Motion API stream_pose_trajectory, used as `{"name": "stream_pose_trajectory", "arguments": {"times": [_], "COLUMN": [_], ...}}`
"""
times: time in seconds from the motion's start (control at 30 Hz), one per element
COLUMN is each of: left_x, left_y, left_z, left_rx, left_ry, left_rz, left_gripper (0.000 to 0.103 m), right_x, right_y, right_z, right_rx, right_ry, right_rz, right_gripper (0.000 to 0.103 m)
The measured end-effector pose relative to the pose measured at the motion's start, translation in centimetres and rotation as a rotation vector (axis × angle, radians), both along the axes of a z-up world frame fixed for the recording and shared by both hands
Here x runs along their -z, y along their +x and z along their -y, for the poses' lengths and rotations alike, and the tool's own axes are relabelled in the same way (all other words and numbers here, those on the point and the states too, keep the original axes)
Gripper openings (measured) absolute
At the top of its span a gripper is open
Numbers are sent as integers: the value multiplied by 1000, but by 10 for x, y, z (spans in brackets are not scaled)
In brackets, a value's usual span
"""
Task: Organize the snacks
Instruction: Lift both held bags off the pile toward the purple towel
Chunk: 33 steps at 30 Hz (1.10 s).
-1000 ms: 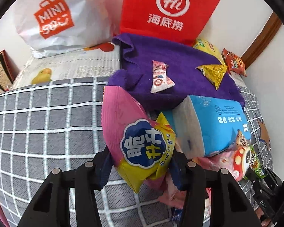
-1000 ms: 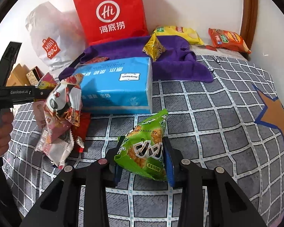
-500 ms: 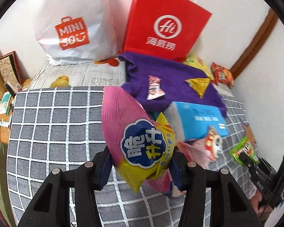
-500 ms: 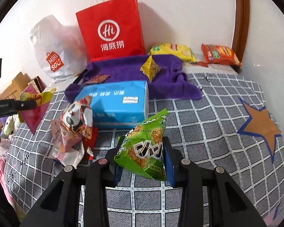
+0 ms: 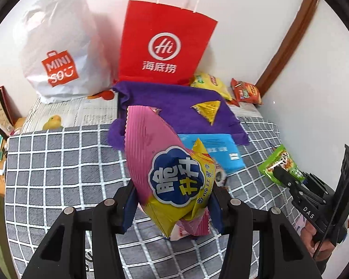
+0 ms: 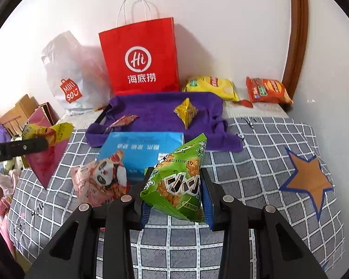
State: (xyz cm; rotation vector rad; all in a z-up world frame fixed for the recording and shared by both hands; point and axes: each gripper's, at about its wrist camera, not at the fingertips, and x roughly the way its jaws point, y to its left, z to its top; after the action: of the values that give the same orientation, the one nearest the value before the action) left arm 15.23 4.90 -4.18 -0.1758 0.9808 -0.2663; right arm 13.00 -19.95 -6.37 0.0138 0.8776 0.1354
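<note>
Left claw (image 5: 172, 205) pinching a pink-and-yellow snack bag (image 5: 167, 165) between its blue pads, lifted clear of the grey checked bedspread (image 5: 58, 162). Right claw (image 6: 174, 200) pressed onto a green snack bag (image 6: 179, 181), likewise held above the bedspread, in front of the blue tissue pack (image 6: 142, 150). Lying against the tissue pack's near-left corner: a panda-print packet (image 6: 102, 181). Directly behind the tissue pack: a purple towel (image 6: 160, 111), with a gold pyramid-shaped snack (image 6: 185, 111) and a small reddish wrapper (image 6: 123, 122) resting on it. Behind the towel, standing upright against the white wall: a red paper bag (image 6: 139, 58). Left of the red bag: a white plastic shopping bag (image 6: 67, 76). Right of the red bag, beyond the towel's far edge: a yellow chip bag (image 6: 211, 87), then a red-orange chip bag (image 6: 266, 90) just beside it near the wooden door frame (image 6: 295, 34). Right of the tissue pack on the bedspread: an orange star print (image 6: 308, 181).
</note>
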Motion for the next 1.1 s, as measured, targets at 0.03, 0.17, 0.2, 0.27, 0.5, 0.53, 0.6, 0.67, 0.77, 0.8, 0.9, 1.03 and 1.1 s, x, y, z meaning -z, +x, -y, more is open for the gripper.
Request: {"name": "stream_pose_trajectory", "arguments": {"times": [0.03,0.17,0.2,0.27,0.5,0.53,0.6,0.67,0.77,0.8,0.9,1.03,1.1], "left_x": [-1,-5,-5,-7,-16,-17,-20,-23,-27,-29,-33,-39,-42], "left_y": [0,0,0,2,8,10,13,16,20,22,27,34,39], "left_z": [2,11,14,18,23,23,24,24,25,26,27,27,27], "left_rx": [6,31,37,47,58,57,54,51,49,48,44,38,33], "left_ry": [-7,-14,-10,1,8,10,14,17,23,24,26,29,31], "left_rz": [2,7,8,8,22,26,32,37,46,51,59,72,77], "left_gripper": [49,49,49,49,49,49,49,49,49,49,49,49,49], "right_x": [-3,-10,-12,-14,-22,-24,-25,-27,-30,-31,-34,-37,-40], "right_y": [1,4,5,6,16,18,21,26,33,35,43,54,59], "right_z": [0,-2,-2,-3,-4,-3,-3,-2,-1,-2,-3,-5,-6], "right_rx": [0,3,0,-6,0,2,5,8,8,7,0,-10,-14], "right_ry": [3,5,8,7,-13,-11,-8,-3,7,8,10,10,6], "right_rz": [4,21,26,28,40,42,45,48,55,58,65,67,71], "right_gripper": [37,37,37,37,37,37,37,37,37,37,37,37,37]}}
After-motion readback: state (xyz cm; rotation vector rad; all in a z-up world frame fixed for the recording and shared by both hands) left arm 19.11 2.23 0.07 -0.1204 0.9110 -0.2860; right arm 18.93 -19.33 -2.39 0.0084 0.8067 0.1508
